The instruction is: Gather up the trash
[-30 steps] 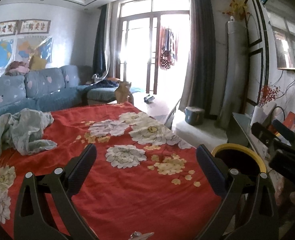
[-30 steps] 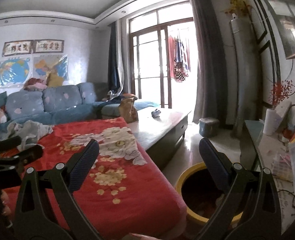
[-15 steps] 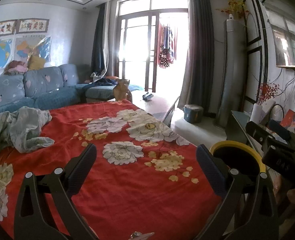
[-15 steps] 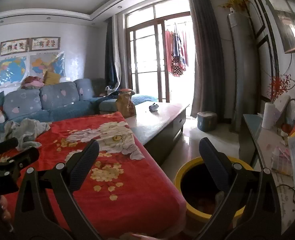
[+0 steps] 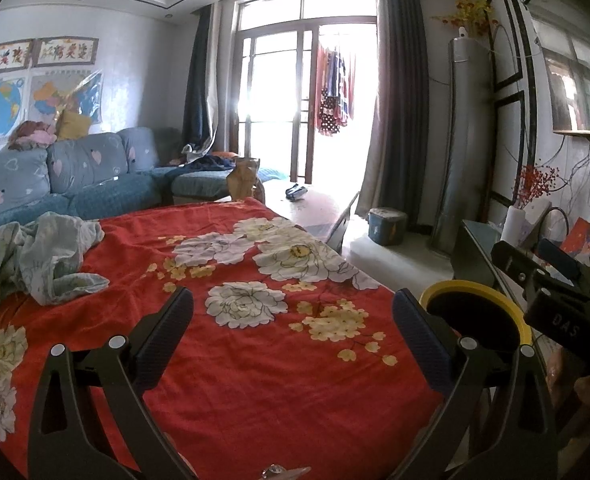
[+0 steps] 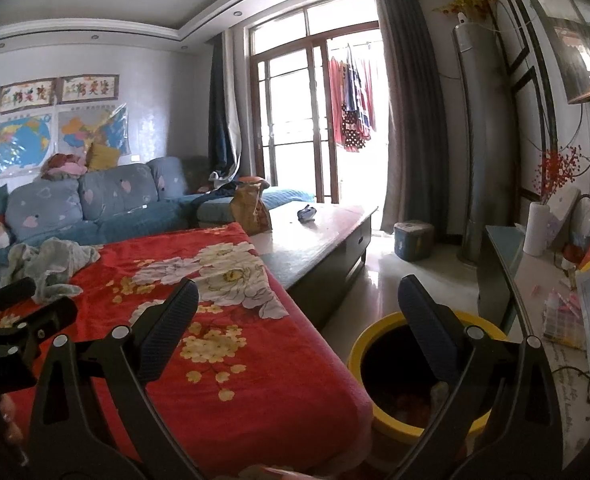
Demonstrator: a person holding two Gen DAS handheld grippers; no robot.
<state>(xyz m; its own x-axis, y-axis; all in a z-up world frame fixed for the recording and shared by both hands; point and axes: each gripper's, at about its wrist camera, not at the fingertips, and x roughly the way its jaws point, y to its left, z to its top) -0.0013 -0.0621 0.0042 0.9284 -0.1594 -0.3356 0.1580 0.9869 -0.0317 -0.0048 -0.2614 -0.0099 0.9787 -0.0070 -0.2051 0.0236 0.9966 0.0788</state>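
While both black two-finger grippers, left [image 5: 293, 316] and right [image 6: 298, 304], are held level, spread wide and empty, the right gripper body reads "DAS" in the left wrist view.

The right gripper [image 6: 297, 320] hung with its fingers spread wide and nothing between them, above the edge of a red flowered blanket [image 6: 255, 380]. Just beside that edge stood a yellow bin [image 6: 365, 360] on the floor. The left gripper [image 6: 11, 320] showed at the far left, over the blanket.
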